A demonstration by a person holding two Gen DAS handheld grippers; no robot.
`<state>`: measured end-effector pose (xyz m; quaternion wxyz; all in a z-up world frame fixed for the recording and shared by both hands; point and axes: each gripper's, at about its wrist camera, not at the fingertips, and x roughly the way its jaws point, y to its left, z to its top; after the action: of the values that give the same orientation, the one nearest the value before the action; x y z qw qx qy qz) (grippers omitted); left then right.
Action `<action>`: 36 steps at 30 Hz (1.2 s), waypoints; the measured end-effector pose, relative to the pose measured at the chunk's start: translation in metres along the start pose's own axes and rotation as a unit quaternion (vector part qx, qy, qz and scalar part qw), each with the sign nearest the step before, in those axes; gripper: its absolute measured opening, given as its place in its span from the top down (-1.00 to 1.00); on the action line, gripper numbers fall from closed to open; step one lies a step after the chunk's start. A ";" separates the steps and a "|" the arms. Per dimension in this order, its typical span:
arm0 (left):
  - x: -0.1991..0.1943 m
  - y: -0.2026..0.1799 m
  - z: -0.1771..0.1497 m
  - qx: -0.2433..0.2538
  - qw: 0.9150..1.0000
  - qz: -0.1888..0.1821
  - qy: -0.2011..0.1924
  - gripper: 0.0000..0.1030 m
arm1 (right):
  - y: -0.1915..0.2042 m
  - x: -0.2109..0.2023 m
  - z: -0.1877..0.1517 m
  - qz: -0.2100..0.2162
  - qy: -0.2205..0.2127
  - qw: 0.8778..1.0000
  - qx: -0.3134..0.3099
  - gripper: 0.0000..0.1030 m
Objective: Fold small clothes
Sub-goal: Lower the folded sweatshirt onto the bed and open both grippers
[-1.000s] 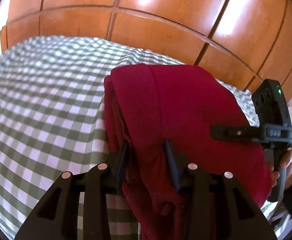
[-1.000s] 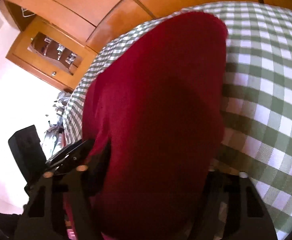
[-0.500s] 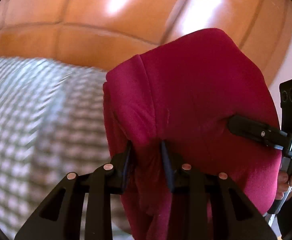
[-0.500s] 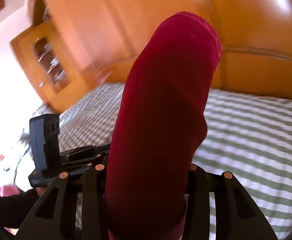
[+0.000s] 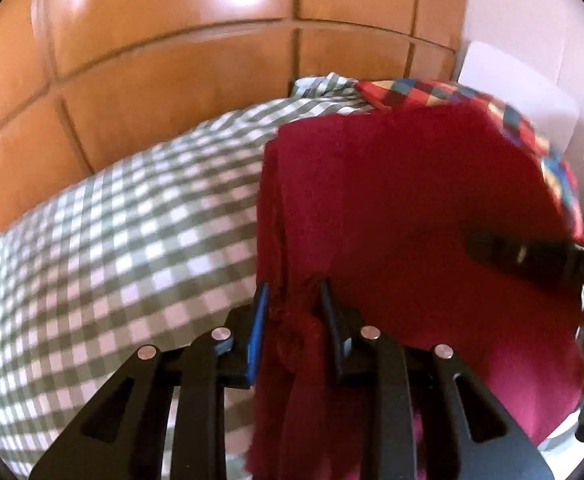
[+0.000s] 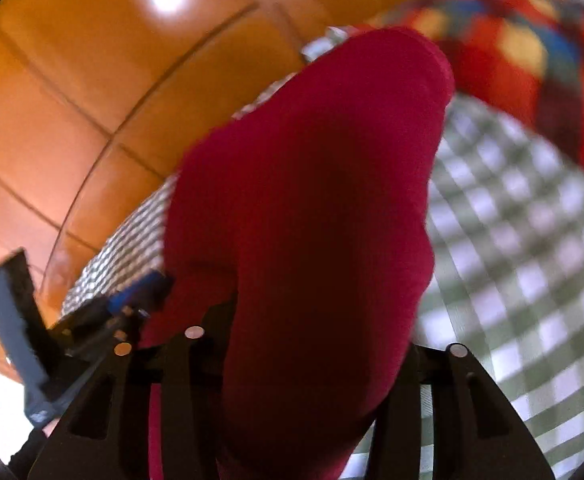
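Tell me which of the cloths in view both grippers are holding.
The plain crimson garment. Left gripper pinches its bunched edge; right gripper holds another part. The multicoloured checked cloth lies untouched behind it.

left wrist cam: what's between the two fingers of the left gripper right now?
A bunched edge of the dark red garment, pinched in the left gripper. Left wrist view shows it.

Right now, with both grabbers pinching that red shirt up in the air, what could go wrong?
The left gripper pinches only a bunched edge of the folded red garment, so the fabric might slip out and the fold fall open. The right gripper carries thick folded cloth; its layers could slide apart. A colourful checked cloth lies close behind, so the garment might land on it and crumple.
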<state>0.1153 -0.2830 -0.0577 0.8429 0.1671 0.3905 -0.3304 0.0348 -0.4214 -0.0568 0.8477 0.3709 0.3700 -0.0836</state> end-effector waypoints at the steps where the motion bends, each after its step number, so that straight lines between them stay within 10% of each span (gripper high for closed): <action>1: 0.001 -0.003 0.002 0.004 1.000 0.005 0.000 0.50 | -0.003 0.001 -0.001 0.008 -0.001 1.000 0.014 0.07; 7: -0.018 0.013 0.007 -0.023 1.000 0.000 -0.005 0.20 | 0.010 -0.016 0.007 -0.046 -0.014 0.998 -0.026 -0.53; 15: -0.077 0.022 -0.007 -0.036 0.996 0.001 -0.083 0.23 | 0.049 -0.077 -0.023 -0.119 -0.088 0.975 -0.166 -0.39; 19: -0.072 0.009 -0.011 -0.001 0.997 0.032 -0.073 0.23 | 0.065 -0.063 -0.067 -0.164 -0.067 0.956 -0.236 0.12; 23: -0.019 0.016 -0.020 -0.003 0.998 0.058 0.013 0.18 | 0.064 -0.034 -0.093 -0.209 -0.068 0.935 -0.277 0.12; 36: -0.060 0.028 -0.031 -0.079 0.995 0.053 -0.028 0.02 | 0.066 -0.043 -0.096 -0.256 -0.080 0.933 -0.240 -0.15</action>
<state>0.0889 -0.2205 -0.0309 0.8804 0.1113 0.3817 -0.2583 -0.0224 -0.3133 -0.0334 0.8881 0.0413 0.3925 -0.2357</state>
